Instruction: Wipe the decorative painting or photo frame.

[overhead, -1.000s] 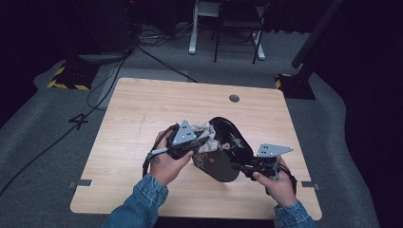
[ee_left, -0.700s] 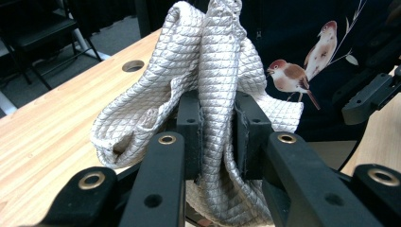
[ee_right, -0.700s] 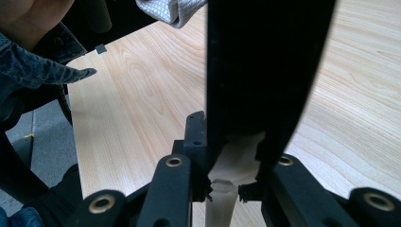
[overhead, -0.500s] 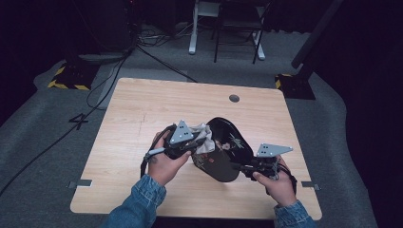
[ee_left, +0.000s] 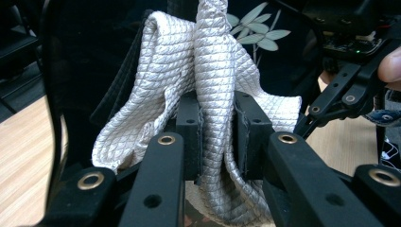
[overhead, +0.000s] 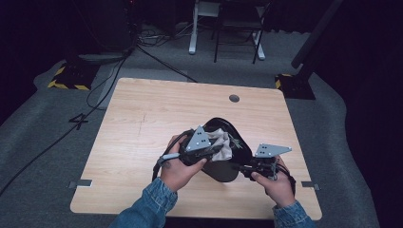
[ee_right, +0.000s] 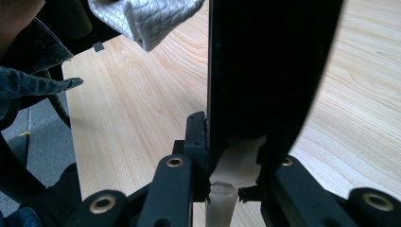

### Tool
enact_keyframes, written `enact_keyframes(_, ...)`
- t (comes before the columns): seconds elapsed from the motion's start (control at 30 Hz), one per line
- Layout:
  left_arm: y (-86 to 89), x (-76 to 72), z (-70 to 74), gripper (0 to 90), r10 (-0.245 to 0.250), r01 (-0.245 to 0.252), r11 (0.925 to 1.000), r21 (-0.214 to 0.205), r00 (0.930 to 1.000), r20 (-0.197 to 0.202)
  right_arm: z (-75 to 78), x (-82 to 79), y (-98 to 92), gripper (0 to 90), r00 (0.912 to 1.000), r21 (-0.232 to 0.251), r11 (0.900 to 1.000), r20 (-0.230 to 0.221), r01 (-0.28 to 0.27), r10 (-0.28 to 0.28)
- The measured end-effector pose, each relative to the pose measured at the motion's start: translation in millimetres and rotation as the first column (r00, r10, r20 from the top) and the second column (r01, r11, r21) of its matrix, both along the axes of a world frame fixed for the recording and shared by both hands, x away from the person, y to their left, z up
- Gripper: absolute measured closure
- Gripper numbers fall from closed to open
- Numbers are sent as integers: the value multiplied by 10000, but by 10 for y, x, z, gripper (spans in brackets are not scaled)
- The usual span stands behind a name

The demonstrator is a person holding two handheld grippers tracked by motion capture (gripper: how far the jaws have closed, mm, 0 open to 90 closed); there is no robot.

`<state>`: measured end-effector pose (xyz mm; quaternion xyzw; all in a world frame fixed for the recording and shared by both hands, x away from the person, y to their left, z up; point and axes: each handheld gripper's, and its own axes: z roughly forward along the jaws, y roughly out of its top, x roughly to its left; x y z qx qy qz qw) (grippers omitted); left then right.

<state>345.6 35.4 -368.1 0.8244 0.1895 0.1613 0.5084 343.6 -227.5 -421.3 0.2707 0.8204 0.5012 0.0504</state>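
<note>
A black plate (overhead: 229, 169) with a pale leaf pattern (ee_left: 265, 28) is held tilted above the wooden table (overhead: 157, 114), near its front edge. My right gripper (overhead: 242, 167) is shut on the plate's rim (ee_right: 265, 61), which stands edge-on between the jaws in the right gripper view. A quilted silver-white cloth (overhead: 221, 145) lies against the plate's face. My left gripper (overhead: 209, 152) is shut on a bunched fold of that cloth (ee_left: 213, 94). In the left gripper view the right gripper (ee_left: 340, 94) shows at the far right. A corner of the cloth (ee_right: 146, 19) hangs at the top of the right gripper view.
The table has a round cable hole (overhead: 234, 98) near its far edge. Chair legs (overhead: 237, 33) and cables (overhead: 157, 57) sit on the grey floor beyond the table. Small metal brackets (overhead: 81, 183) mark the table's front corners.
My left gripper has slid a little to the right across the plate's face with the cloth in it. The right gripper and the plate have held still.
</note>
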Motion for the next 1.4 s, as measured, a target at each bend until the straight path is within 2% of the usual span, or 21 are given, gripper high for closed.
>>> enact_keyframes(0.07,18,11,-14,752,-40,39,9999,-123,10000,-15,-1,0,-4,785,10000,10,10000,-6,14,-14)
enact_keyframes(0.23,119,47,-55,753,321,-321,9995,34,9994,114,0,0,-3,784,10000,47,10000,-19,25,-25)
enact_keyframes(0.47,339,153,-137,754,917,-918,9958,-38,9956,-194,-1,0,-4,783,10000,70,10000,-44,44,-44)
enact_keyframes(0.73,480,219,-211,754,1296,-1301,9914,-99,9907,-416,0,0,-7,782,10000,70,10000,-40,39,-39)
enact_keyframes(0.93,566,263,-272,753,1497,-1495,9887,80,9872,-552,1,-3,-3,781,10000,69,10000,-21,46,-45)
enact_keyframes(1.13,536,236,-269,753,1578,-1569,9874,198,9855,-623,5,-4,-1,782,10000,37,10000,-24,44,-44)
enact_keyframes(1.4,295,140,-215,751,979,-959,9947,361,9935,-582,4,-5,1,781,10000,-41,10000,-38,79,-79)
